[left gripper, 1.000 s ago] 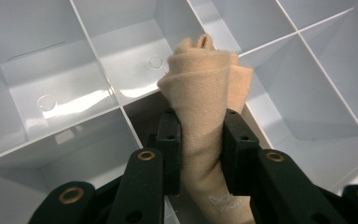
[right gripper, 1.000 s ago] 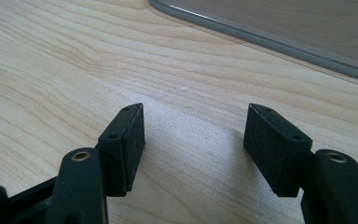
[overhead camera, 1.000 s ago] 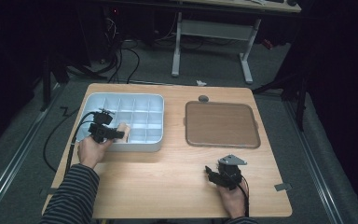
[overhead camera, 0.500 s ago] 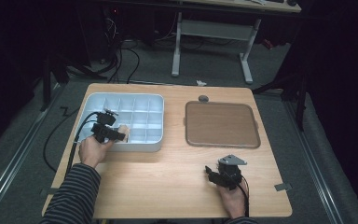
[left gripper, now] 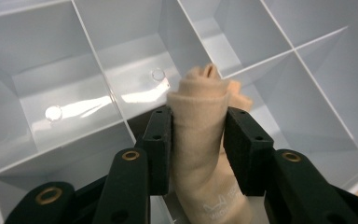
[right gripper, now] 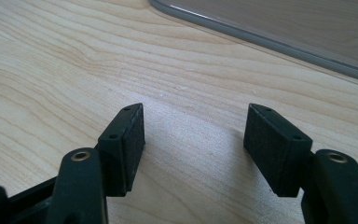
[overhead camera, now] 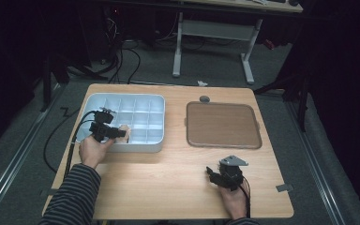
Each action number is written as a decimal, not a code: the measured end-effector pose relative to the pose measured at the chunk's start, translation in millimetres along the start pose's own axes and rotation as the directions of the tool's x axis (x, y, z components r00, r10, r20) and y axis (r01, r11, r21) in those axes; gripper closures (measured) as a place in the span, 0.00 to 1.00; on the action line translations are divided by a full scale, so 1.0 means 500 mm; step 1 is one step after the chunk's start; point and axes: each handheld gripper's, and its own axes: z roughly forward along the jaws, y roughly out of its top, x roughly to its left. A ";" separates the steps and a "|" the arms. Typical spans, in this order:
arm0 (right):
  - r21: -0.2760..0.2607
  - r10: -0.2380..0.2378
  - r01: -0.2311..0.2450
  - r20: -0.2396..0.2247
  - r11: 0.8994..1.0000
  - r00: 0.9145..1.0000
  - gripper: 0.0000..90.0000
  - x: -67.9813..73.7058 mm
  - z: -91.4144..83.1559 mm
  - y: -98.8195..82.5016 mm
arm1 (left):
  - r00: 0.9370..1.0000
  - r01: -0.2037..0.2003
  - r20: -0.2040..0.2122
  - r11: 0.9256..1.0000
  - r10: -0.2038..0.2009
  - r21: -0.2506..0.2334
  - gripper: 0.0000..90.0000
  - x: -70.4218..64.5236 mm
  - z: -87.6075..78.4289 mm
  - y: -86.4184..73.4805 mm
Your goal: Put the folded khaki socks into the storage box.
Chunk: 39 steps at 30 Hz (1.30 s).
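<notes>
Left gripper view: rolled beige sock [left gripper: 200, 140] over the white divided organizer tray [left gripper: 74, 60].
Left gripper [left gripper: 198, 140] has just been loosening, pads still touching the sock; right gripper [right gripper: 193, 149] gapes empty.

Two grippers held over a wooden table [overhead camera: 168, 187]

At the left of the frame, the left gripper [overhead camera: 118, 133] is held at the near edge of a white compartment box [overhead camera: 157, 101], with a beige rolled cloth [overhead camera: 125, 132] at its jaws. At the lower right, the right gripper [overhead camera: 213, 174] is rested on the table, below a brown tray [overhead camera: 222, 124].
</notes>
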 end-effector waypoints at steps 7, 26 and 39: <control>-0.001 0.000 0.000 0.000 1.000 1.000 0.43 0.000 0.000 0.000 | 1.000 0.021 -0.002 0.999 -0.021 -0.025 0.77 0.001 -0.001 0.011; -0.001 0.001 -0.001 -0.001 1.000 1.000 0.42 0.000 0.000 0.000 | 0.999 0.007 -0.035 0.994 -0.004 0.106 0.84 0.002 0.036 0.007; -0.002 0.001 -0.001 0.000 1.000 1.000 0.42 0.000 0.000 0.000 | 0.999 -0.030 -0.030 0.997 0.033 0.072 0.69 -0.009 0.016 0.003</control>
